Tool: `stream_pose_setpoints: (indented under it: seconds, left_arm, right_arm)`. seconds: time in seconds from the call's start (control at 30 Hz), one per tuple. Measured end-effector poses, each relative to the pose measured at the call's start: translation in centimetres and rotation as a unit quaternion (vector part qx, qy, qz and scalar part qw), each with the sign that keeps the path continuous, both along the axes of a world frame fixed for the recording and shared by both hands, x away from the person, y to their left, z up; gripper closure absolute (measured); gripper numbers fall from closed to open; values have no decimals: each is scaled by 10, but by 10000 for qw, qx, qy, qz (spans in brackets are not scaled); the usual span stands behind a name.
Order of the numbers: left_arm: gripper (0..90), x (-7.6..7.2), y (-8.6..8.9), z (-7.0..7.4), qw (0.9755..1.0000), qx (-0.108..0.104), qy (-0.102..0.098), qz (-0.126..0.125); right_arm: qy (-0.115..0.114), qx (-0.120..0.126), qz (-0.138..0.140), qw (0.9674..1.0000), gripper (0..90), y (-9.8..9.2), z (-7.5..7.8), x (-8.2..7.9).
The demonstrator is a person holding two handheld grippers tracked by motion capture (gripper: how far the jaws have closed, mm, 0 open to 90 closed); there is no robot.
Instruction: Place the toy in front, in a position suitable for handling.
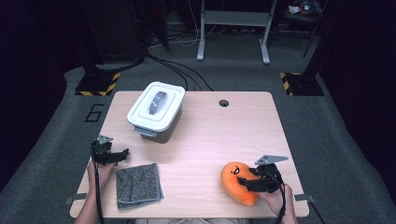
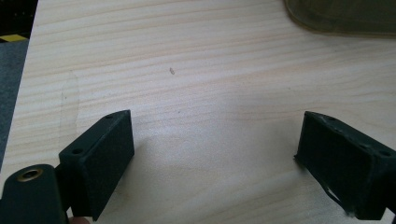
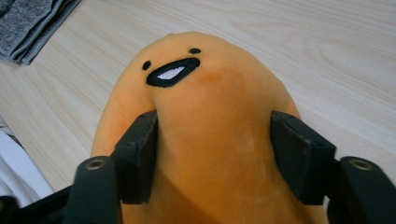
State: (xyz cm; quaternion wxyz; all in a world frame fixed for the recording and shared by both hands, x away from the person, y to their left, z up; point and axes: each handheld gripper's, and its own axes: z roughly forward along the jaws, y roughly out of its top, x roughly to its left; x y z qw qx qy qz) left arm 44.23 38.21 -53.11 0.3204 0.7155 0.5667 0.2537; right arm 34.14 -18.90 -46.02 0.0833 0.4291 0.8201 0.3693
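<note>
The orange plush toy [image 3: 210,140] is running off the bottom edge in the right gripper view, so its lower part is getting cut off. Beside the toy, the grey cloth [image 3: 32,23] is peeking in at the corner. In the high view, the right gripper [image 1: 250,182] is covering part of the toy.

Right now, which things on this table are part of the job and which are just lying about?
In the job:
- orange plush toy, pinched on both sides by the right gripper

Lying about:
- white lidded box
- folded grey cloth
- left gripper, open over bare table
</note>
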Motion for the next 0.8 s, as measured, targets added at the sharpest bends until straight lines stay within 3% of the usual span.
stream_pose_setpoints:
  seconds: [0.1, 0.33, 0.53, 0.8]
  left_arm:
    - [104, 0, 0, 0, 10000, 1, -2, 0]
    - [104, 0, 0, 0, 10000, 1, 6, 2]
    - [104, 0, 0, 0, 10000, 1, 6, 2]
    - [105, 0, 0, 0, 10000, 10, -12, -3]
  right_arm:
    - [62, 78, -30, 9999, 455, -1, 0, -1]
    - [-150, 123, 66, 9998, 588, -4, 1, -2]
    - [-260, 219, 118, 9994, 616, -5, 7, -3]
    - [-503, 63, 204, 9985, 616, 1, 13, 4]
